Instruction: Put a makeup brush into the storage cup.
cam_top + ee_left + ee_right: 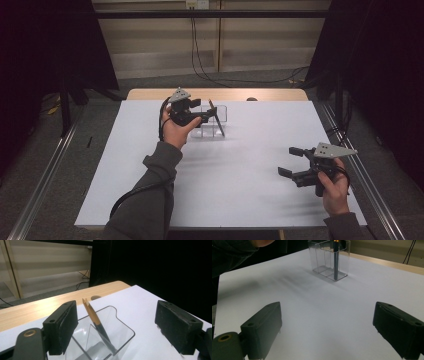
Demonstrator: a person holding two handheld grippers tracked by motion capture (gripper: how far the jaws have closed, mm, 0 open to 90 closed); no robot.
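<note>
Here, left tool (116, 327) spread wide over clear holder (125, 333), pen (96, 323) leaning inside, untouched | right tool (294, 161) wide, empty, above white table (240, 190) | right gripper view: pen's tip on holder floor

One pen, one clear holder, two grippers on one table

A single pen (216, 117) leans inside the one clear holder (221, 113), in the outer compartment of the holder as the right gripper view has it; the number of compartments cannot be counted with certainty. Two grippers work near that holder: the left gripper (196, 116) just beside it, the right gripper (291, 161) well apart from it. One white table (250, 190) bears the holder.
</note>
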